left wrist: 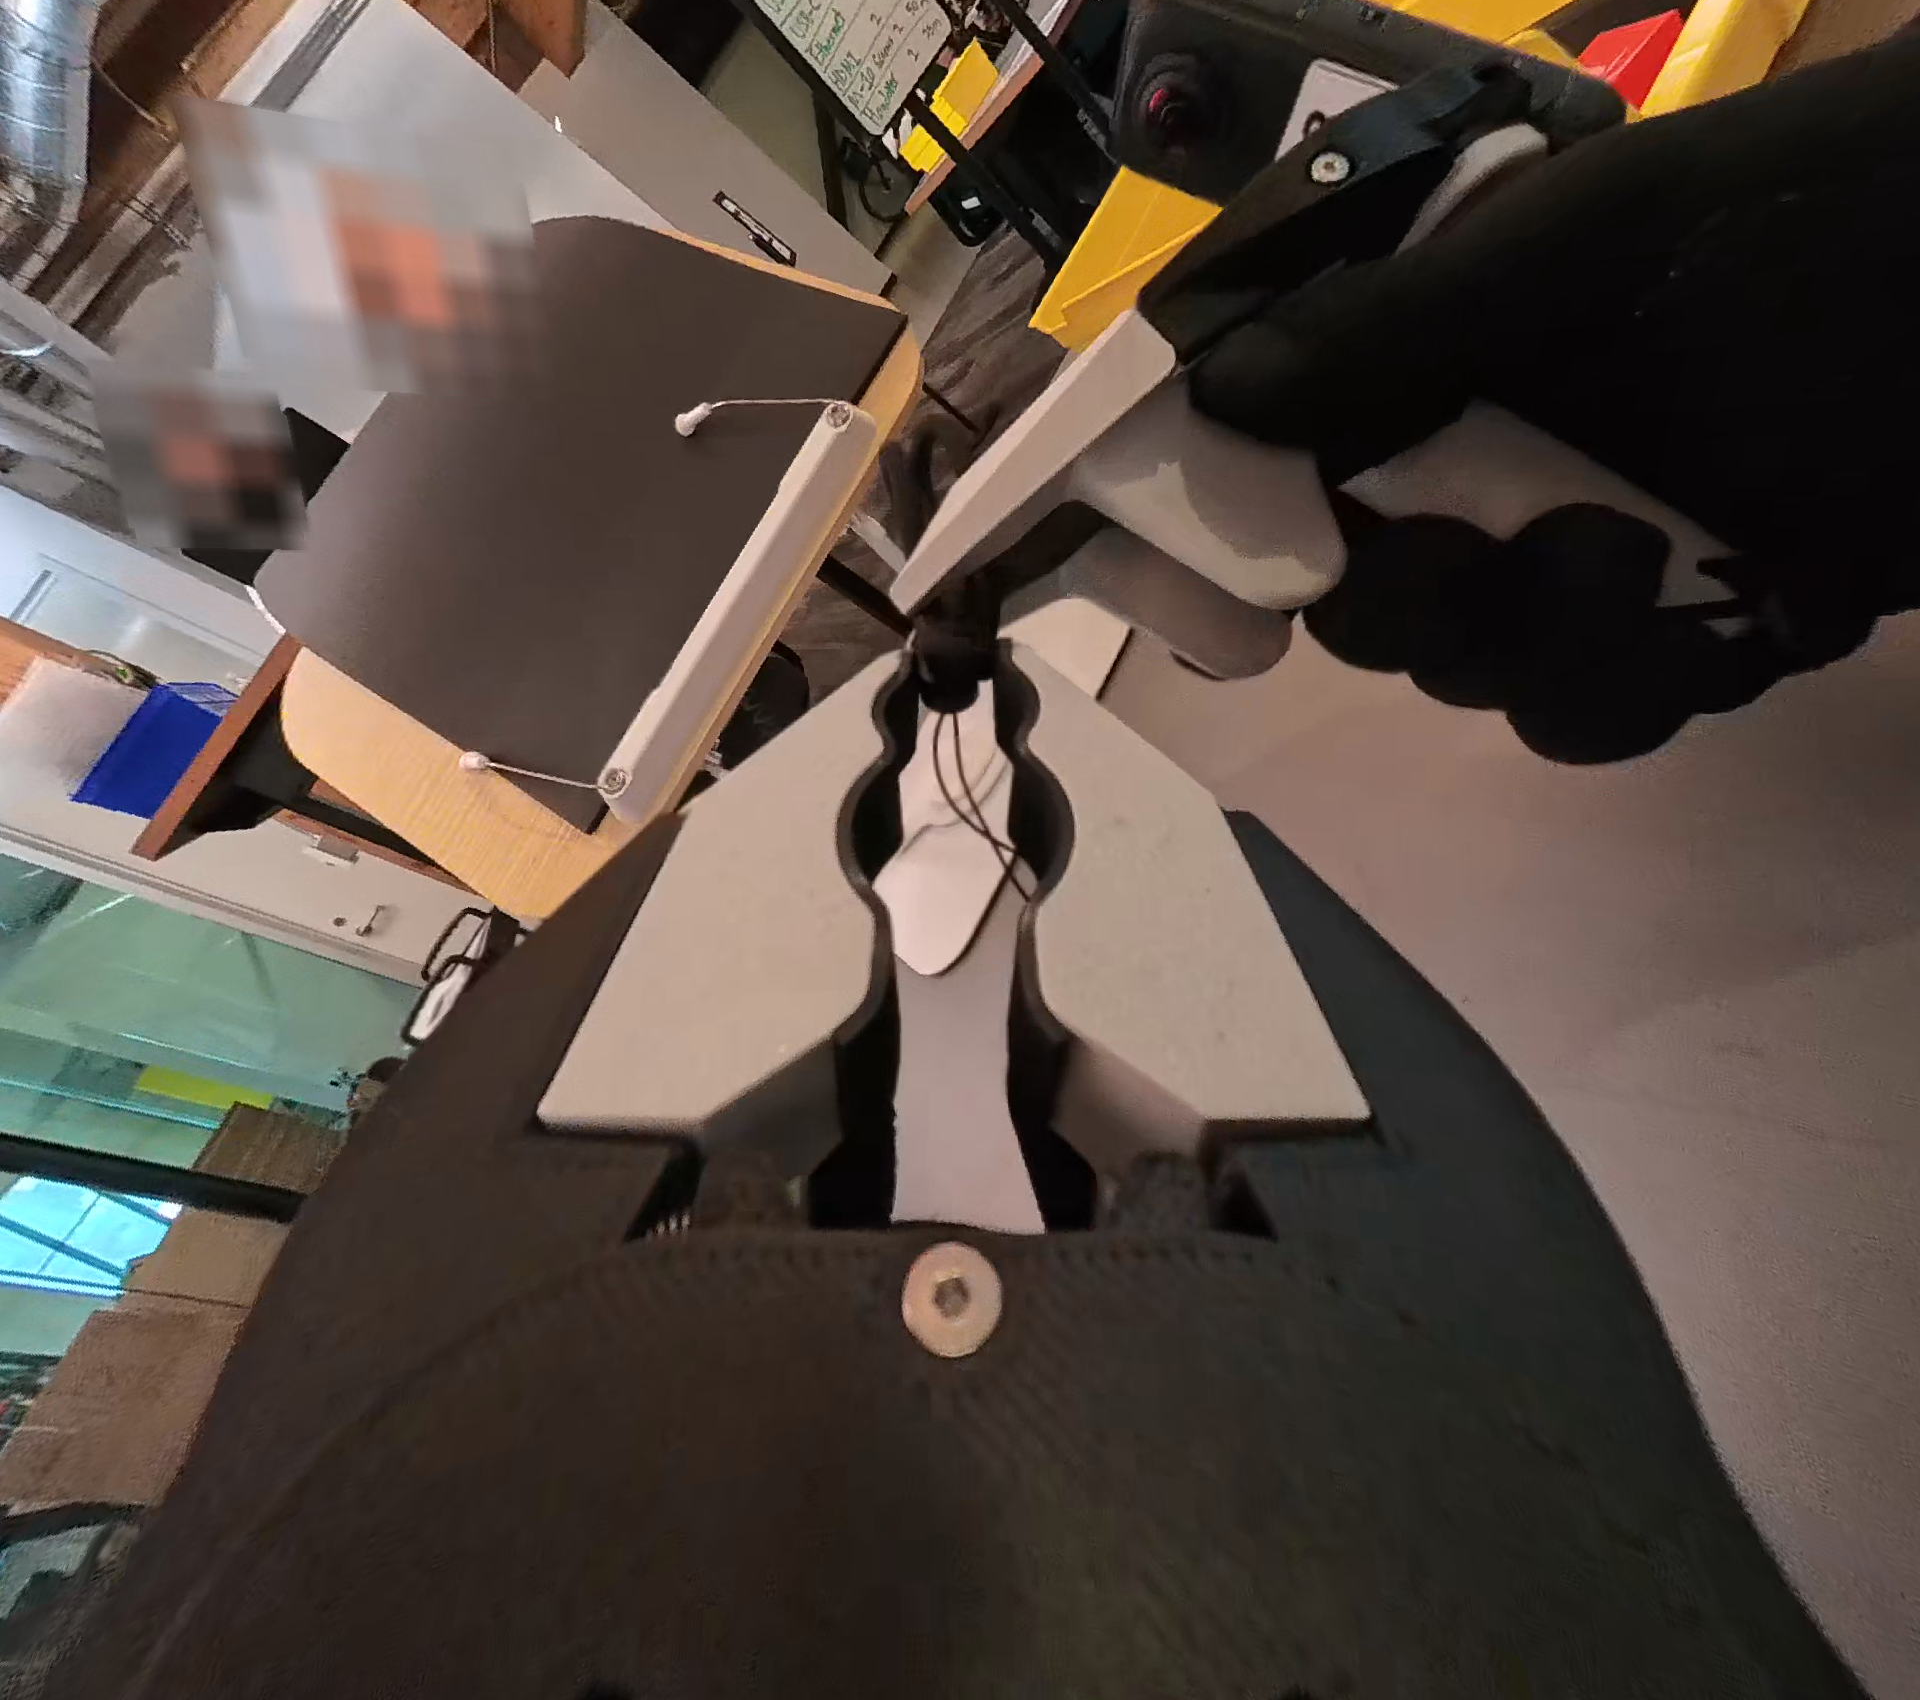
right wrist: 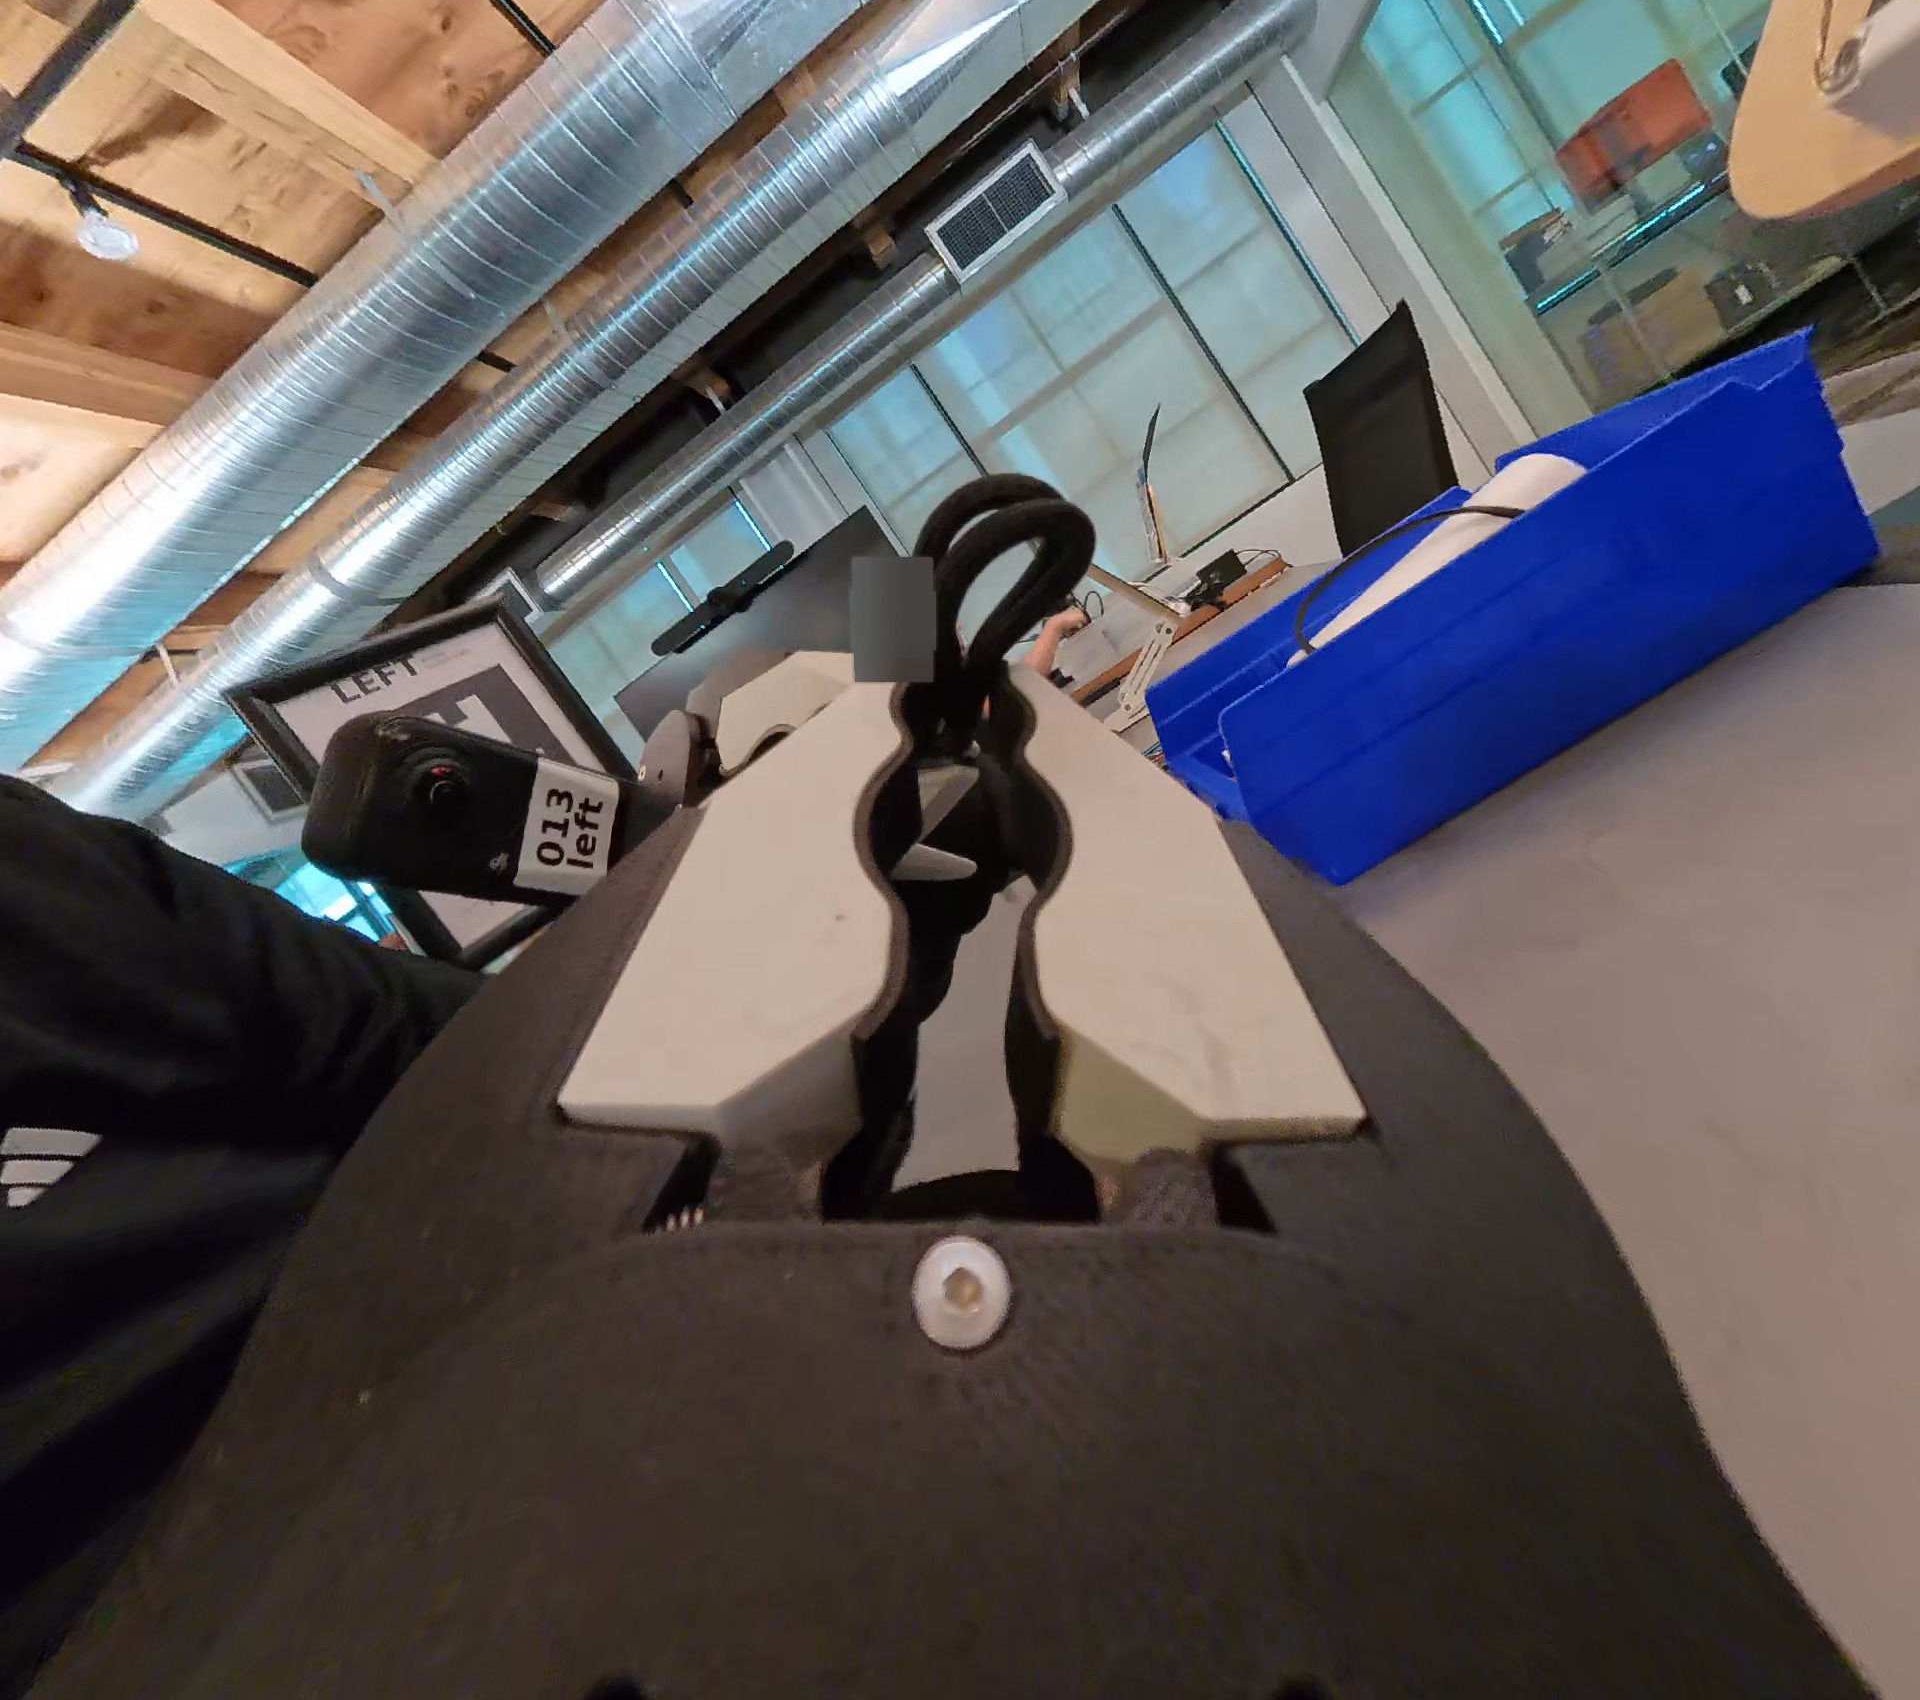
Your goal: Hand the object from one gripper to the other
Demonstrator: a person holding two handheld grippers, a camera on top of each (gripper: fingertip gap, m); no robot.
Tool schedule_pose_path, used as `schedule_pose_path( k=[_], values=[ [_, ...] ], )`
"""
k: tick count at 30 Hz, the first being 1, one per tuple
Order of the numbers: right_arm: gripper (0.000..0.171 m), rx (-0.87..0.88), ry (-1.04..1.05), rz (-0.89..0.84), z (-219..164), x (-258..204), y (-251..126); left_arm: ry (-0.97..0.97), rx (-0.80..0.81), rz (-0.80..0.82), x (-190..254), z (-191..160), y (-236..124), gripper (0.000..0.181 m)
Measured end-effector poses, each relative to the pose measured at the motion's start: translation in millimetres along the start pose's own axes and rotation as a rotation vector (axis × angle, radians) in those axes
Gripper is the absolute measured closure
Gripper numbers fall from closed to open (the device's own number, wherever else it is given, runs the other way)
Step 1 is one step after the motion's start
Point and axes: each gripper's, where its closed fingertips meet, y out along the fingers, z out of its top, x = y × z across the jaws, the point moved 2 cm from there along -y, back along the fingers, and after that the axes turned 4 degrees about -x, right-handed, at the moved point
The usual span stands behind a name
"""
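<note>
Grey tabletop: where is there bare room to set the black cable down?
Bare grey tabletop lies open right of the right gripper, below the blue bin. Crowded at the fingertips, where both grippers meet on the black cable.

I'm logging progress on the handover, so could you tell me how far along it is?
Done: the grippers have met at the black cord.

In hand: the right gripper looks shut on the cord's looped bundle; the left gripper looks closed on it at its tips, so both seem to hold it.

Left: one gripper must release and pull away; which cannot be told.
</note>
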Motion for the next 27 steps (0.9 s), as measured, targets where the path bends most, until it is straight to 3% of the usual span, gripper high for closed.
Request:
schedule_pose_path(
  k=[6, 11, 13, 17, 22, 27],
  values=[
    [0.165, -0.027, -0.113, -0.087, 2.1, 1.8, -1.6, -0.063, -0.001, -0.026, 2.2, -4.6, 3.6, 0.167],
    [0.165, -0.045, -0.209, -0.196, 12.8, 9.1, -10.3, -0.179, 0.015, -0.043, -0.7, -10.0, 3.5, 0.134],
    [0.165, -0.064, -0.280, -0.257, 20.7, 10.6, -16.2, -0.252, 0.024, -0.044, -2.2, -17.9, 4.2, 0.136],
    [0.165, -0.155, -0.503, -0.430, 43.1, 7.1, -32.8, -0.383, 0.011, -0.039, -0.6, -41.6, 11.8, 0.166],
    [0.165, -0.247, -0.692, -0.746, 90.0, -0.5, -95.4, -0.439, -0.023, -0.056, 18.2, -65.5, 25.6, 0.172],
    [0.165, -0.313, -0.698, -1.115, 133.1, 11.0, -201.4, -0.419, -0.030, -0.057, 20.8, -66.9, 29.4, 0.172]
  ],
)
